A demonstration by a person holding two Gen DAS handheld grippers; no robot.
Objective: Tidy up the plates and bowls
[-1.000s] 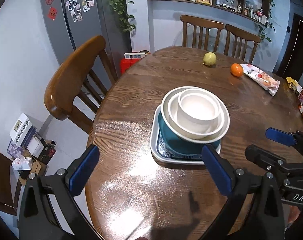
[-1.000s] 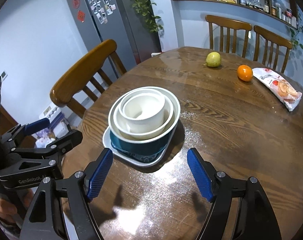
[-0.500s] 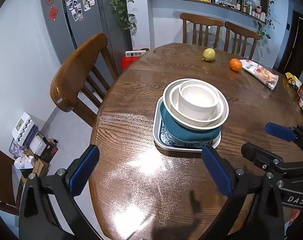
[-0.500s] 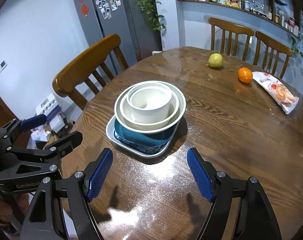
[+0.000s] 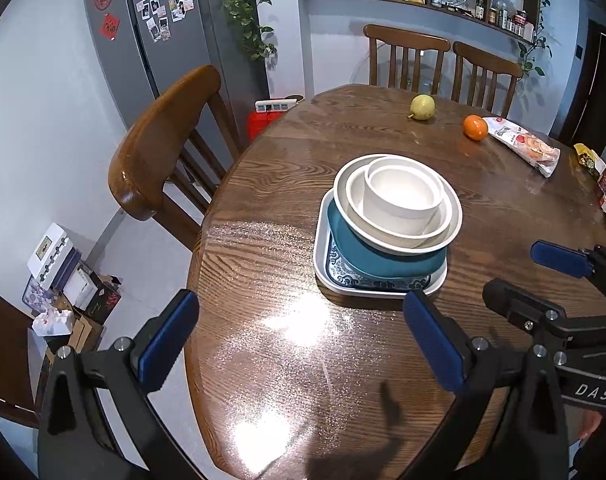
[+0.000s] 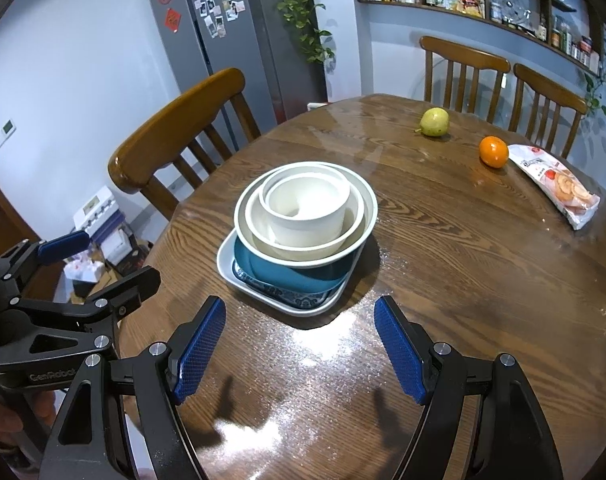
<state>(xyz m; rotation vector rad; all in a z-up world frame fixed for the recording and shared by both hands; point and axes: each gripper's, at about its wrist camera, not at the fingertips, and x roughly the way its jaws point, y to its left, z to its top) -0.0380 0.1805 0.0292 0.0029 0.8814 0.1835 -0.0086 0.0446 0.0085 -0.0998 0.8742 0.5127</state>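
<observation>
Plates and bowls stand as one nested stack ahead of both tongs. The left tongs and right tongs hang wide open and empty above the near edge of the surface, short of the stack. From top down: a small white bowl sits inside a wider white bowl, on a teal bowl, on a patterned square plate. The stacking looks finished, or nearly so. Any next move would call for a level two-sided grip on the plate's rim, since the stack leans off-centre.
</observation>
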